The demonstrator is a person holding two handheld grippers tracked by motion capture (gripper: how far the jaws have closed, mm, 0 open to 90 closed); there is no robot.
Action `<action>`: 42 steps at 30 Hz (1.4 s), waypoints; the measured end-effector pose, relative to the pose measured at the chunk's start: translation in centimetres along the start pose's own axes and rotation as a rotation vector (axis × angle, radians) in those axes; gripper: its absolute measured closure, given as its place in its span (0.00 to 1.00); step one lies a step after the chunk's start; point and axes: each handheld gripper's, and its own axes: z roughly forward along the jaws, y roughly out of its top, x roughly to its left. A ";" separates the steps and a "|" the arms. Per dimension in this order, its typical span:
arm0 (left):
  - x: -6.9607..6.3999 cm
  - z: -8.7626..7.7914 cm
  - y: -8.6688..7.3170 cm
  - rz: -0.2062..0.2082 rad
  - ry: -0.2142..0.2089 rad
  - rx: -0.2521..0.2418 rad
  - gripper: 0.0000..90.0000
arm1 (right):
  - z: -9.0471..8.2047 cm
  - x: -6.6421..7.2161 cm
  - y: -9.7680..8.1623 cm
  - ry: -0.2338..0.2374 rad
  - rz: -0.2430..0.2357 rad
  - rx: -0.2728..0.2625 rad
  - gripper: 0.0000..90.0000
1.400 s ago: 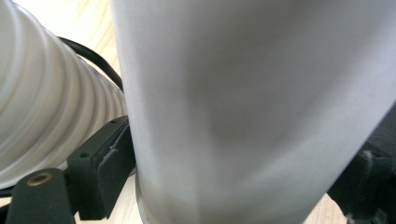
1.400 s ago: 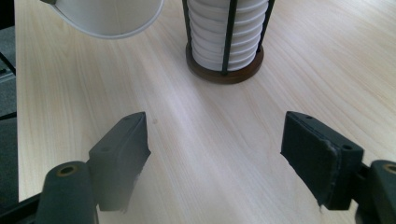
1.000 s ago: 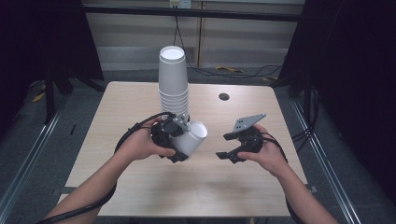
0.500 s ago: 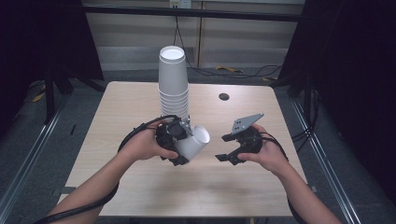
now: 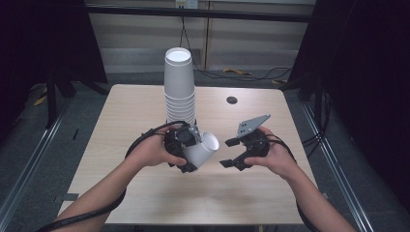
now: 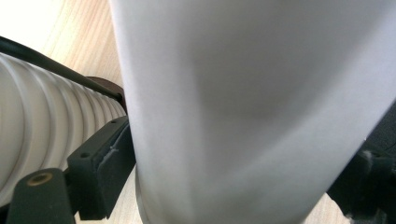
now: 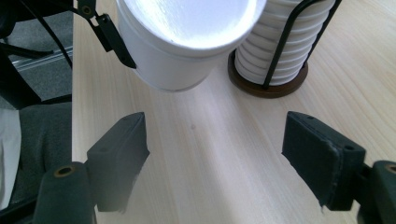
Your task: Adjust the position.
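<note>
High view: your left gripper (image 5: 189, 153) pinches one white cup (image 5: 202, 149) by its wall, tilted on its side with the mouth toward your right gripper (image 5: 235, 154), whose jaws are spread with nothing between them. The two grippers sit near each other above the middle of the table (image 5: 121, 111). Just behind the held cup rises one tall stack of cups (image 5: 179, 87), so room on that side is tight. The table's left, right and near parts are bare, with one small dark disc (image 5: 232, 100) near the far edge.

Left gripper view: the cup's wall (image 6: 252, 107) sits between your two black pads (image 6: 109, 165), pressed on both sides. The ribbed stack (image 6: 42, 135) lies close at the left, one dark wire of its holder (image 6: 46, 63) crossing it.

Right gripper view: your jaws stand wide apart over bare tabletop (image 7: 219, 158). The held cup's mouth (image 7: 187, 21) faces you above them. The stack (image 7: 280, 51) stands in its one wire holder on a brown base (image 7: 268, 88), just beside the cup. The table's left edge runs along the grey floor (image 7: 42, 70).
</note>
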 end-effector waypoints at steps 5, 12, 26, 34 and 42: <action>0.0 0.2 0.1 -0.001 -0.004 0.003 0.15 | 0.1 0.1 0.3 0.018 -0.016 0.009 0.24; -0.2 0.8 0.5 0.027 -0.008 0.009 0.15 | 0.3 0.3 0.9 0.032 -0.026 0.001 0.24; -0.6 1.3 1.0 0.050 -0.018 0.024 0.15 | 0.5 0.5 2.2 0.064 -0.058 0.092 0.24; -1.0 1.5 1.3 0.054 -0.017 0.017 0.15 | 0.9 0.9 3.4 0.086 -0.080 0.147 0.24; -1.2 1.7 1.4 0.081 -0.019 0.021 0.15 | 1.2 0.7 3.7 0.096 -0.081 0.154 0.24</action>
